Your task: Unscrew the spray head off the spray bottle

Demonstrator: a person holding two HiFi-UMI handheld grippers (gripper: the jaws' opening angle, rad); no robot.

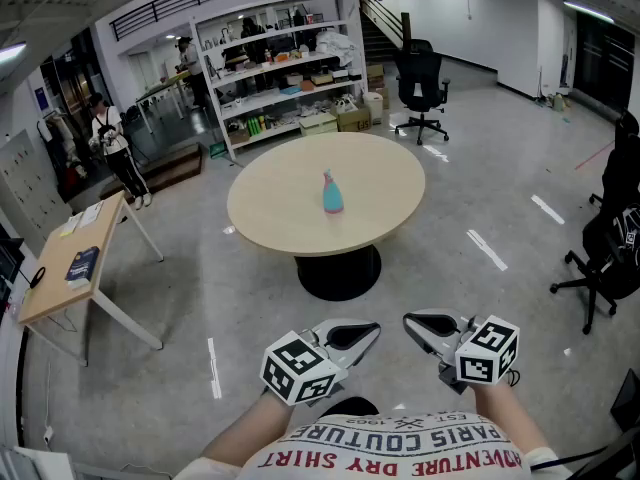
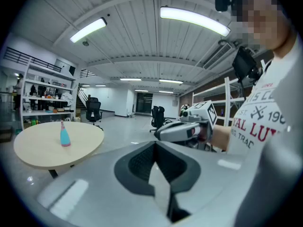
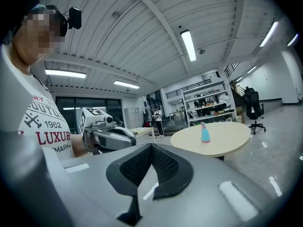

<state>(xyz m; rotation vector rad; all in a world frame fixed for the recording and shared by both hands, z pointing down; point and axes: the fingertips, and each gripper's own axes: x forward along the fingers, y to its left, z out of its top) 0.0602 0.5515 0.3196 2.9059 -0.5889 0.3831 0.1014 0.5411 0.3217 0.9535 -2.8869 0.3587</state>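
The person wears a white T-shirt [image 1: 400,446] printed across the chest with rows of red and dark grey capital lettering. A small black camera [image 3: 74,18] sits at the head, in the upper left of the right gripper view. The left gripper [image 1: 372,330] and the right gripper [image 1: 410,321] look alike. Each has a smooth light grey shell and 2 jaws lined with black pads [image 2: 142,162] that have a fine mesh texture. Each also has a white cube [image 1: 298,368] at the rear, bearing black square markers on its faces.
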